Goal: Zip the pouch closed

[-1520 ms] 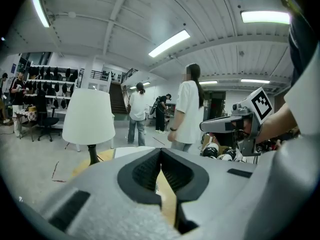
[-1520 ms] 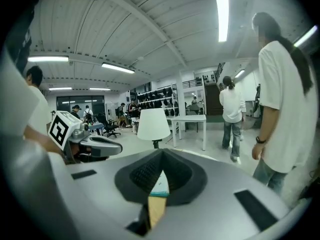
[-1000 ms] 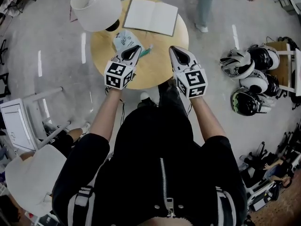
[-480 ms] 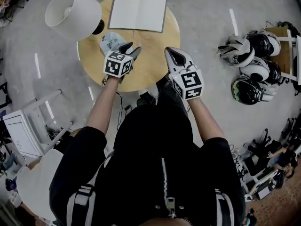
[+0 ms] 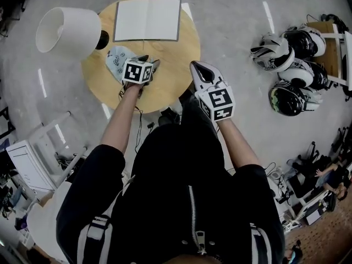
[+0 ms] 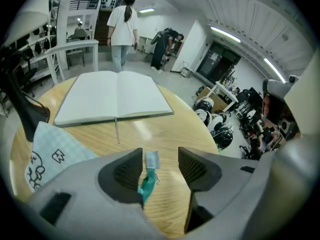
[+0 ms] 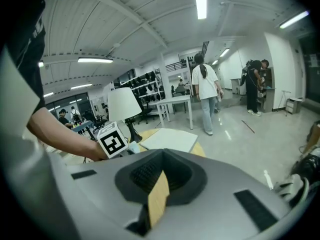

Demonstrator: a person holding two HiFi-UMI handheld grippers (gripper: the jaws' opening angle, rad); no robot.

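- On the left gripper (image 6: 161, 165) we see the fingers standing wide apart, having just been opening; between them lies a teal pull strap (image 6: 146, 183) with a grey tag at its end, flat on the wood and touched by neither pad
- The strap runs back under the left finger towards the pouch (image 6: 55, 151); the pouch is pale blue and checked, with small cartoon prints; it lies flat on the table just left of that gripper; in the head view the gripper tilts down over the pouch's right edge
- On the right gripper (image 7: 161, 171) we find the fingers together with nothing clamped; only a sliver of wood shows through the slit behind the tips; in the head view it hangs at the table's right edge, apart from the pouch
- The round wooden table (image 5: 176, 70) carries an open notebook (image 5: 147, 19) with blank pages on its far side; a lamp (image 5: 63, 32) with a white shade stands at its left edge, its dark base near the pouch
- On the grey floor to the right we see a cluster of helmets (image 5: 291, 65); people (image 6: 122, 26) stand in the room beyond the table
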